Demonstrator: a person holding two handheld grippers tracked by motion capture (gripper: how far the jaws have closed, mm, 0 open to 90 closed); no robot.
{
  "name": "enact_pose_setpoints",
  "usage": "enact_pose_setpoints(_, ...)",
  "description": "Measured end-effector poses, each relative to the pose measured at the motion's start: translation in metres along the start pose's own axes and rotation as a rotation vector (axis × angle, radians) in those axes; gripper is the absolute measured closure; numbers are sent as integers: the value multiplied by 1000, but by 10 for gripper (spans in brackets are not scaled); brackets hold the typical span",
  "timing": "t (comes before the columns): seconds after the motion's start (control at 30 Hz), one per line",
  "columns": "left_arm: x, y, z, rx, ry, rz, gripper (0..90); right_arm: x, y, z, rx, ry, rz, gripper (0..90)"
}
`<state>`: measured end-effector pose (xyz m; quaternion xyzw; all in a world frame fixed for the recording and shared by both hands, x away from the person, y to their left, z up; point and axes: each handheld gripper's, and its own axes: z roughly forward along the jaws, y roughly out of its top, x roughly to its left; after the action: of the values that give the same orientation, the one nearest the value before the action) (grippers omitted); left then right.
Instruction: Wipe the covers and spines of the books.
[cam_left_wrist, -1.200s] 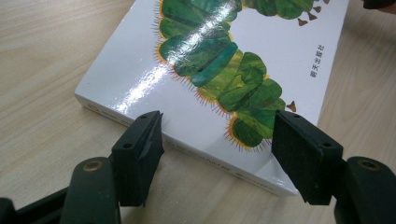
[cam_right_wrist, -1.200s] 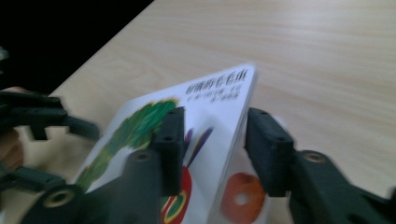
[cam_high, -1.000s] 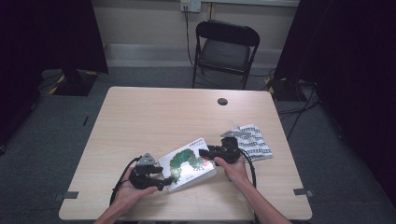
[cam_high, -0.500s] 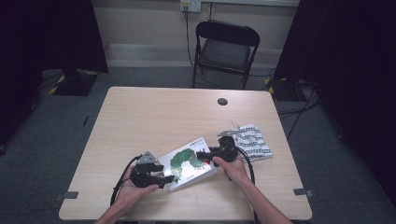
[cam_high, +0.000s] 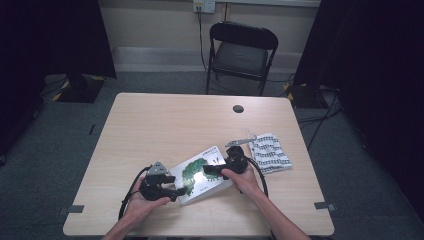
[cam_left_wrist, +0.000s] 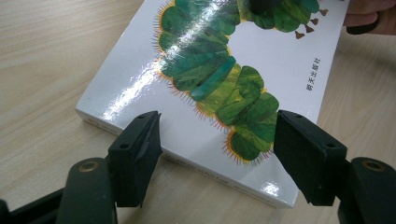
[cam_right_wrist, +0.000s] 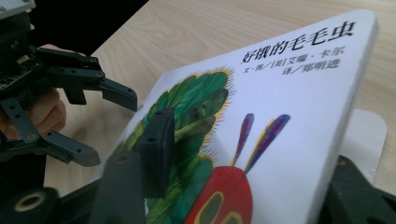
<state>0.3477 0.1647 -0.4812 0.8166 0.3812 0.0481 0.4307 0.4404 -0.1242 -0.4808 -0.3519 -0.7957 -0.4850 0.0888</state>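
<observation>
A: Where is the picture book (cam_high: 202, 174) lying?

B: On the counter (cam_high: 165, 125), close to its near edge and a little right of the middle. It is a white board book with a green caterpillar on the cover and Chinese characters for the title. In the right gripper view its side nearest that camera is lifted clear of the wood, so the cover slopes.

A: What has the right gripper (cam_high: 212, 169) got?

B: Its jaws are closed on the book's edge, one pressed on the cover over the caterpillar, the other under the book. The right gripper (cam_right_wrist: 233, 182) view shows the upper jaw flat on the green body, beside the red head.

A: And the left gripper (cam_high: 176, 192)?

B: Its jaws stand wide apart with nothing in them. In the left gripper (cam_left_wrist: 217, 154) view they straddle the book's near corner, one on either side of the caterpillar's tail, and I cannot tell whether either one touches the cover. The left hand (cam_high: 142, 205) holds it just in from the counter's near edge.

A: Anything else on the counter?

B: A folded cloth (cam_high: 269, 152) with a black-and-white pattern lies toward the right edge, just beside the right hand (cam_high: 245, 177). A round dark cable port (cam_high: 238, 108) sits near the far edge. Beyond the counter stands a black folding chair (cam_high: 240, 50).
</observation>
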Motion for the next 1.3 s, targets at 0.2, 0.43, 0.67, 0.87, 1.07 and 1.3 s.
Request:
enact_pose_setpoints(0.2, 4, 0, 0, -2, 17, -38, 272, 4, 1, -5, -21, 5, -23, 573)
enact_pose_setpoints(0.43, 9, 0, -3, -47, 9, -85, 236, 15, 1, -13, -52, 1, -97, 601)
enact_pose_setpoints(0.67, 14, -1, -3, -57, 26, -116, 203, 23, 0, -20, -73, 8, -153, 623)
enact_pose_setpoints(0.87, 18, 0, 2, -51, 9, -117, 198, 28, -1, -24, -82, 7, -178, 634)
enact_pose_setpoints(1.07, 21, 1, 7, -73, -66, -145, 177, 34, -1, -29, -86, 21, -205, 655)
enact_pose_setpoints(1.3, 16, 6, 2, -89, -51, -154, 218, 34, -4, -34, -99, 47, -223, 670)
